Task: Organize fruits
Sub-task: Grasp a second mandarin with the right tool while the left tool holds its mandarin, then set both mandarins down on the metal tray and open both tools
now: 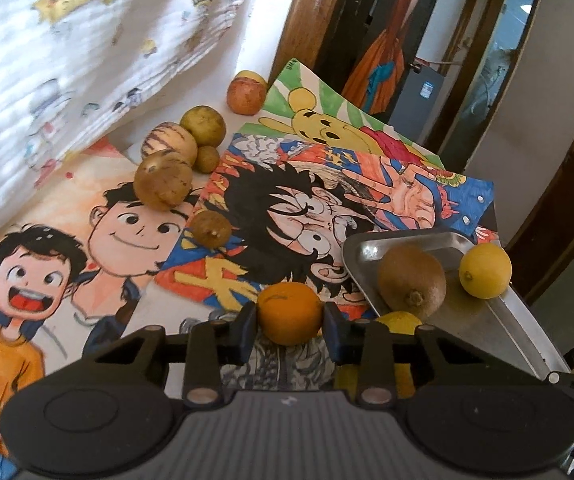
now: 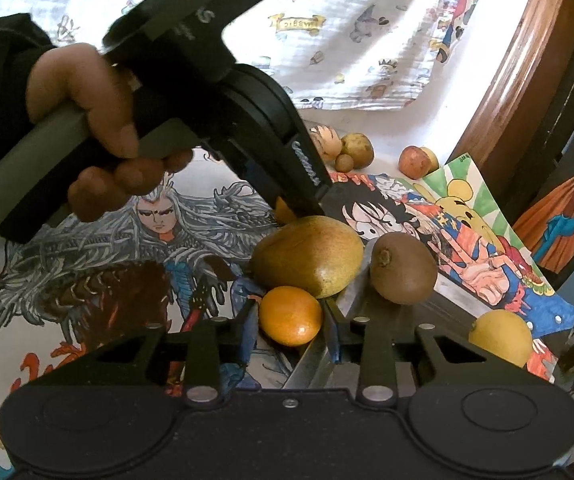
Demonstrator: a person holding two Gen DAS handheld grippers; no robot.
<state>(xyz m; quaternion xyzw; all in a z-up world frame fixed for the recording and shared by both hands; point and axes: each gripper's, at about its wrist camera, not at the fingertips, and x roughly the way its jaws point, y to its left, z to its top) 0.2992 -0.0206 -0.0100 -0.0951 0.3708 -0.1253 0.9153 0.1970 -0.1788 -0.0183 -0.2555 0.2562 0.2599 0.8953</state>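
Note:
My left gripper is shut on an orange just left of a metal tray. On the tray lie a kiwi and a lemon; a yellow mango is mostly hidden behind my finger. My right gripper is shut on a second orange at the tray's rim, touching the mango. The kiwi and lemon lie to its right. A hand holds the left gripper above the mango, its orange barely showing.
Several loose fruits sit at the table's far side: a reddish apple, a yellow-green fruit, a striped one, a brown one, and a small brown one. Cartoon drawings cover the table. A printed cloth hangs behind.

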